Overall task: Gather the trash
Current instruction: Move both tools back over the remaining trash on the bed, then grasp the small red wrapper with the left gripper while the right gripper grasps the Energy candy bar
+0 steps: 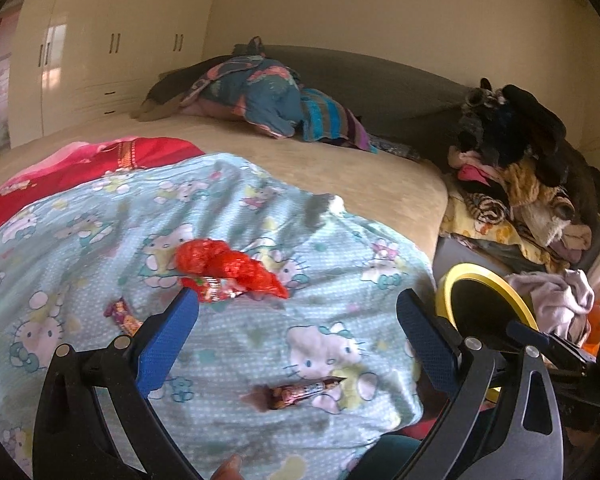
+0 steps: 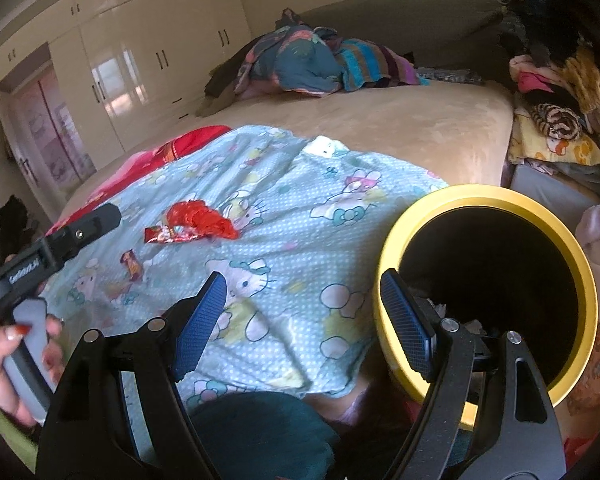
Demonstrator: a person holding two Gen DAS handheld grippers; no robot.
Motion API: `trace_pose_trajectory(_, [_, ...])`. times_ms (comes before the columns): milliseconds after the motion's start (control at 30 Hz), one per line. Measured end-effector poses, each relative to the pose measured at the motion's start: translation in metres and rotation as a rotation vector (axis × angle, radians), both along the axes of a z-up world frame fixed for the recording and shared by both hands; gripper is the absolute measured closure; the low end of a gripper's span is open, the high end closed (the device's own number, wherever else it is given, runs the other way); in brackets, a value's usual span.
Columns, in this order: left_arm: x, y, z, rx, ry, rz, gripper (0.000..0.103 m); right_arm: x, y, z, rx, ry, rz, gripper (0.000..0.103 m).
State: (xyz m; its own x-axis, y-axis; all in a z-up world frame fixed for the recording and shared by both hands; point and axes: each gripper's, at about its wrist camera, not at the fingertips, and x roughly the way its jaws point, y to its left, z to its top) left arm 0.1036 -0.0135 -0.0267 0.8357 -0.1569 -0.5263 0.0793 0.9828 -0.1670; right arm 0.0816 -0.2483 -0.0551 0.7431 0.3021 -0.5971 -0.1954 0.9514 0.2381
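Left gripper [image 1: 298,312]: I see its blue pads spread wide with nothing between them, hanging over the cartoon-cat sheet [image 1: 100,240].
Right gripper [image 2: 300,320]: jaws apart and empty; its right pad sits at the near rim of the yellow bin [image 2: 484,196].
Trash: a crumpled red plastic bag [image 1: 228,266] lies mid-sheet, touching a shiny red wrapper [image 1: 212,290] on its near side.
More trash: one small candy wrapper [image 1: 122,314] sits just beside my left pad; another candy wrapper [image 1: 304,392] lies nearer, between the pads.
Bin: stands beside the bed [image 1: 360,176], at the sheet's right edge.
Left hand [image 2: 4,364]: gripping the handle.
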Motion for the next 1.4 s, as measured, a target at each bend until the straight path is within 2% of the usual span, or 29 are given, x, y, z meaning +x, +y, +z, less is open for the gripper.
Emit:
trace_pose_trajectory(433, [0.005,0.046,-0.011,-0.037,0.033,0.094,0.007,0.005,0.045,-0.011,-0.049,0.027,0.124,0.032])
trace_pose_trajectory(633, [0.007,0.066,-0.02,-0.064,0.062,0.116,0.007,0.01,0.078,-0.02,-0.106,0.036,0.28,0.032])
trace_pose_trajectory(933, [0.02,0.077,-0.033,-0.088,0.104,0.098,0.008,0.023,0.127,-0.042,-0.23,0.083,0.47,0.039])
trace_pose_trajectory(1000, [0.026,0.078,-0.037,-0.095,0.114,0.09,0.01,0.028,0.136,-0.047,-0.26,0.094,0.492,0.039])
trace_pose_trajectory(1067, [0.034,0.079,-0.041,-0.105,0.131,0.085,0.017,0.032,0.145,-0.053,-0.293,0.1,0.509,0.039])
trace_pose_trajectory(1133, [0.041,0.08,-0.046,-0.119,0.145,0.081,0.018,0.036,0.151,-0.058,-0.3,0.113,0.523,0.04])
trace_pose_trajectory(1200, [0.049,0.081,-0.051,-0.136,0.162,0.078,0.019,0.041,0.155,-0.063,-0.31,0.123,0.529,0.045])
trace_pose_trajectory(1300, [0.061,0.083,-0.059,-0.153,0.185,0.076,0.021,0.048,0.16,-0.072,-0.321,0.151,0.535,0.06])
trace_pose_trajectory(1367, [0.067,0.083,-0.064,-0.156,0.196,0.077,0.023,0.05,0.161,-0.077,-0.315,0.173,0.535,0.064])
trace_pose_trajectory(1400, [0.072,0.084,-0.067,-0.162,0.207,0.079,0.025,0.051,0.161,-0.079,-0.312,0.174,0.532,0.076])
